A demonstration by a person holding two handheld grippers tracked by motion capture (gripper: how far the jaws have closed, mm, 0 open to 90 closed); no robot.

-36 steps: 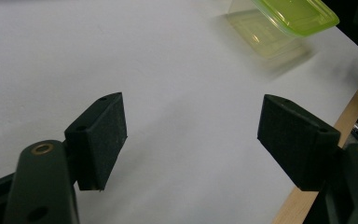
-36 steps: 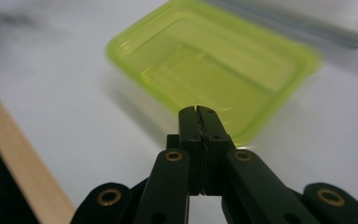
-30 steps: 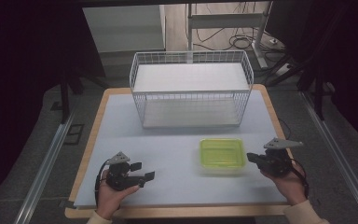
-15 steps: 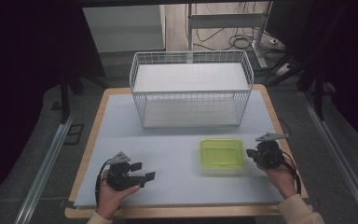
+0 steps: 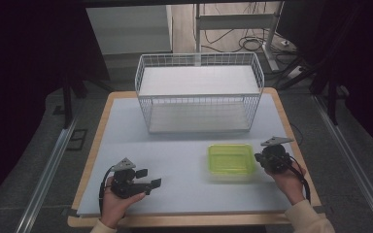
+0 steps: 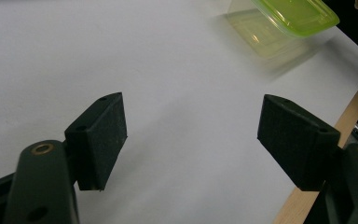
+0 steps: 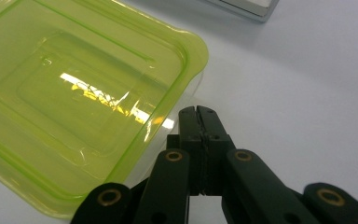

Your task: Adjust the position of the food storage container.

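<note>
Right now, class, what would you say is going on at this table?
A person holds a gripper in each hand at a white table. The right gripper, jaws pressed together and holding nothing, sits at the right edge of a lidded yellow-green container. The left gripper rests near the front left with its jaws wide apart, gripping nothing. A white wire basket stands at the back of the table.

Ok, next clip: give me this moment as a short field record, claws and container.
left claw: open, jaws wide apart over bare table, holding nothing
right claw: shut, jaws pressed together, at the container's right edge
container: clear box, yellow-green lid on, flat on the table
wire basket: behind the container, nothing visible inside
</note>
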